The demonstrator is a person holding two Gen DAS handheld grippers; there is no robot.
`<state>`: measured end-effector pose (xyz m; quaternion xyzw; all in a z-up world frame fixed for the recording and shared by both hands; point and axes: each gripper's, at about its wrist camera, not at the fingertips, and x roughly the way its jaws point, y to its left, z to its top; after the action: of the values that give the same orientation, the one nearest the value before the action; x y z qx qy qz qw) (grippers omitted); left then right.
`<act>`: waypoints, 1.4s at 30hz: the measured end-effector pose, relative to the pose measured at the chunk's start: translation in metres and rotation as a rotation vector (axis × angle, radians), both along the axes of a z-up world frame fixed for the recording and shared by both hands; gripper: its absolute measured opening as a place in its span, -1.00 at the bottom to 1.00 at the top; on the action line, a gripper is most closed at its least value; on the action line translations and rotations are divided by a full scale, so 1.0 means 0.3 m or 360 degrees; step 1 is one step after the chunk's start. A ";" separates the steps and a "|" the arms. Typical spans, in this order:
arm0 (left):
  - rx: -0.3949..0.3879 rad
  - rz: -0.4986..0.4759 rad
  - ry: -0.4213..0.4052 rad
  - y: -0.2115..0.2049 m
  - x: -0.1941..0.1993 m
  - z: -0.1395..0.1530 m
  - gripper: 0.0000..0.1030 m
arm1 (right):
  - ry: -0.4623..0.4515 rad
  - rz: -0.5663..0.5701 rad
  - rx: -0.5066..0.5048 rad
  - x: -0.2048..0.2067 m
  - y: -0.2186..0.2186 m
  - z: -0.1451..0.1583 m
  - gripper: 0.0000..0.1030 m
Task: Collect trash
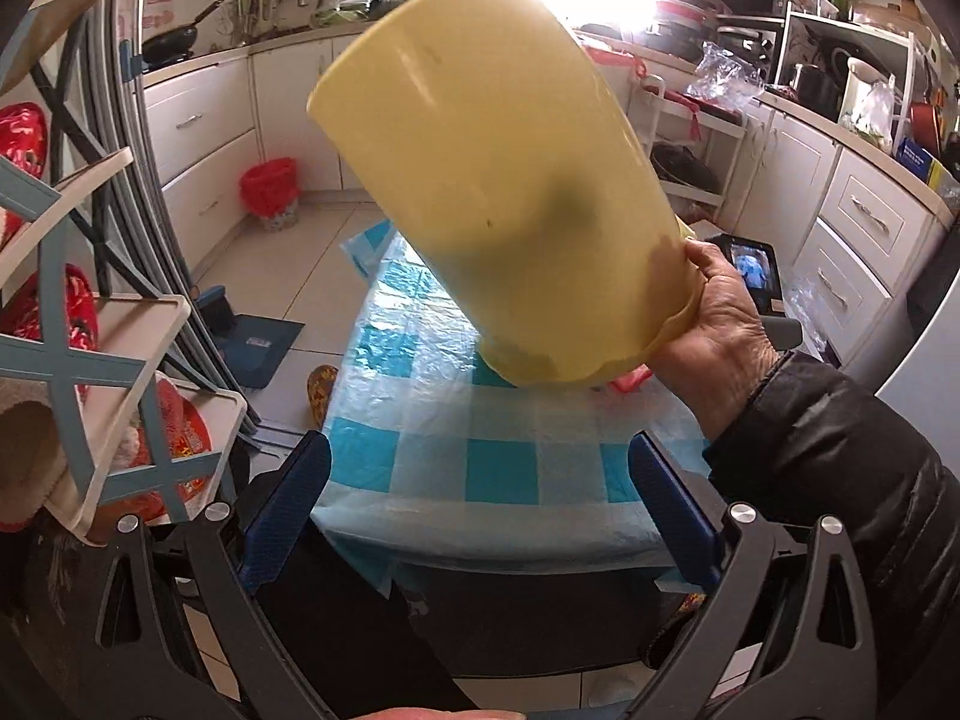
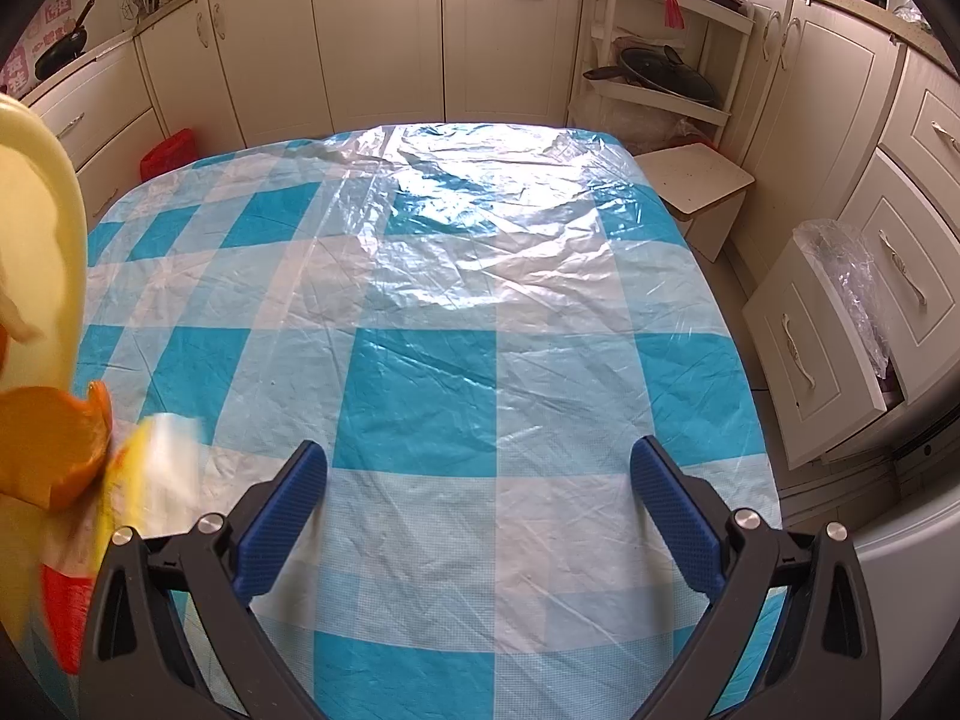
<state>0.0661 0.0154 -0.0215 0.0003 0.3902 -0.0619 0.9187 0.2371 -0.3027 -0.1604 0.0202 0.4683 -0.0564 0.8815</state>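
Left claw (image 1: pixel 480 504) and right claw (image 2: pixel 480 504) each stand with blue pads spread wide, nothing between them, above a bench draped in a blue-and-white checked plastic cloth (image 2: pixel 480 312). In the left wrist view, a bare hand (image 1: pixel 714 318) in a dark padded sleeve (image 1: pixel 852 456) grips the rim of a pale yellow plastic bin (image 1: pixel 498 180), tilted in the air over the bench with its base toward the window and its mouth downward; it blocks most of the far bench and the counter behind. In the right wrist view the same yellow bin (image 2: pixel 42 228) fills the left edge, and just below it are orange peel (image 2: pixel 54 450), a blurred yellow-and-white wrapper (image 2: pixel 150 468) and a red scrap (image 2: pixel 66 612), at the bench's left edge; whether they touch the cloth cannot be told. Surrounding fixtures: cream cabinets (image 2: pixel 372 30), a white corner rack holding a dark pan lid (image 2: pixel 666 75), a small stool (image 2: pixel 696 180), an open drawer lined with clear plastic (image 2: pixel 840 288), a floor bin lined with a red bag (image 1: pixel 270 186), a black wok (image 1: pixel 174 39) on the counter, and a white-and-blue shelf unit (image 1: pixel 90 324) close at left.
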 end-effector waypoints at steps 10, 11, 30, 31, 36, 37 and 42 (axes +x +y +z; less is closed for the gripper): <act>0.0023 -0.0054 -0.0138 -0.069 -0.037 -0.015 0.86 | 0.0000 -0.0001 0.0000 -0.002 0.003 -0.002 0.88; 0.0034 -0.0062 -0.0144 -0.084 -0.039 -0.011 0.86 | 0.0000 0.0000 0.0000 -0.002 0.003 -0.002 0.88; 0.0104 -0.0140 0.0052 -0.156 -0.064 -0.014 0.85 | 0.0000 0.0000 0.0001 -0.003 0.002 -0.002 0.88; 0.0101 -0.0142 0.0051 -0.156 -0.064 -0.011 0.85 | 0.0000 -0.0001 0.0001 -0.003 0.002 -0.001 0.88; 0.0081 -0.0145 0.0062 -0.157 -0.061 -0.011 0.85 | -0.0001 -0.0001 0.0001 -0.003 0.002 -0.002 0.88; 0.0077 -0.0150 0.0064 -0.160 -0.060 -0.012 0.85 | -0.0001 -0.0001 0.0001 -0.003 0.003 -0.002 0.88; 0.0074 -0.0187 0.0090 -0.194 -0.049 -0.030 0.85 | -0.0001 -0.0001 0.0001 -0.003 0.002 -0.002 0.88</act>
<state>0.0514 -0.0429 -0.0307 0.0428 0.4166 -0.1067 0.9018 0.2362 -0.3020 -0.1610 0.0206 0.4682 -0.0564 0.8816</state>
